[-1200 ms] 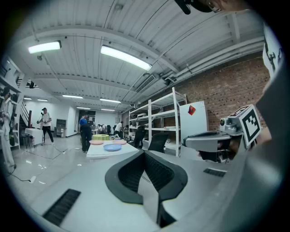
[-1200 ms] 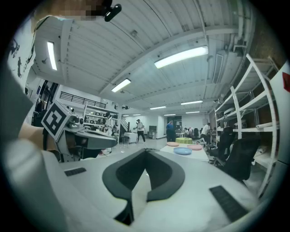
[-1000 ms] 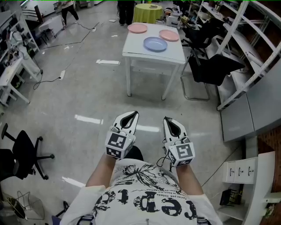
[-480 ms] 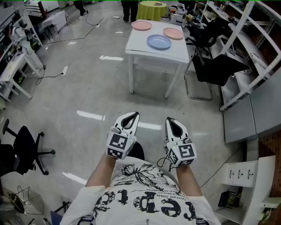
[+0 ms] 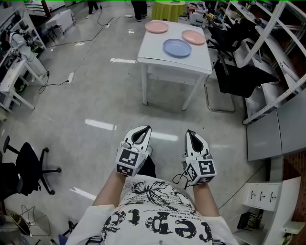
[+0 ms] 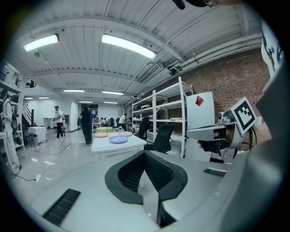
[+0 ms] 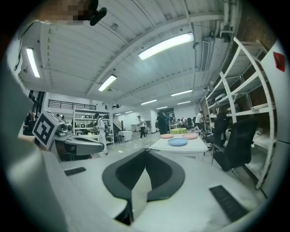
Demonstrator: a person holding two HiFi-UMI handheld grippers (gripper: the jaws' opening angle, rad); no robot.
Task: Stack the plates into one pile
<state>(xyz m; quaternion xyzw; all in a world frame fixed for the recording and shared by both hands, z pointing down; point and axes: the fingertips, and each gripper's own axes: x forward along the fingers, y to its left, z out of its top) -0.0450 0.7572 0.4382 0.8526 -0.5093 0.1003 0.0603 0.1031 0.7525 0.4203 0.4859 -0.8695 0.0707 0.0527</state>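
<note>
Status: nothing stacked, nothing gripped

Left tongs (image 5: 145, 129) clenched, pads meeting at the tip, nothing between them. Right tongs (image 5: 191, 133) same: clenched, empty. Both held low in front of the person's printed shirt (image 5: 158, 210), side by side, apart from each other, pointing toward the surface (image 5: 155, 50) and well short of it (bare grey floor (image 5: 91, 91) in between).

Three plates on the surface, all lying flat, each on its own, none on another:
- blue plate (image 5: 177, 48): nearest the person, about mid-width.
- left pink plate (image 5: 156, 27): far-left corner, apart from the other two.
- right pink plate (image 5: 193, 37): far side toward the right, just beside the blue plate; can't tell whether rims touch.

Both gripper views agree: surface straight ahead, blue plate in front, the two pink ones behind it. Left gripper view catches the right tongs at its right edge; right gripper view catches the left tongs at its left edge.

Around: round yellow-green table (image 5: 171, 8) just behind the surface, black chair (image 5: 239, 76) at its right side, white racks (image 5: 272, 48) along the right. Office chair (image 5: 24, 167) on castors at far left, loose cable (image 5: 57, 85) on the floor beyond it, small white drawer unit (image 5: 260, 194) at lower right. People (image 6: 86, 124) stand far back, too small for detail.
</note>
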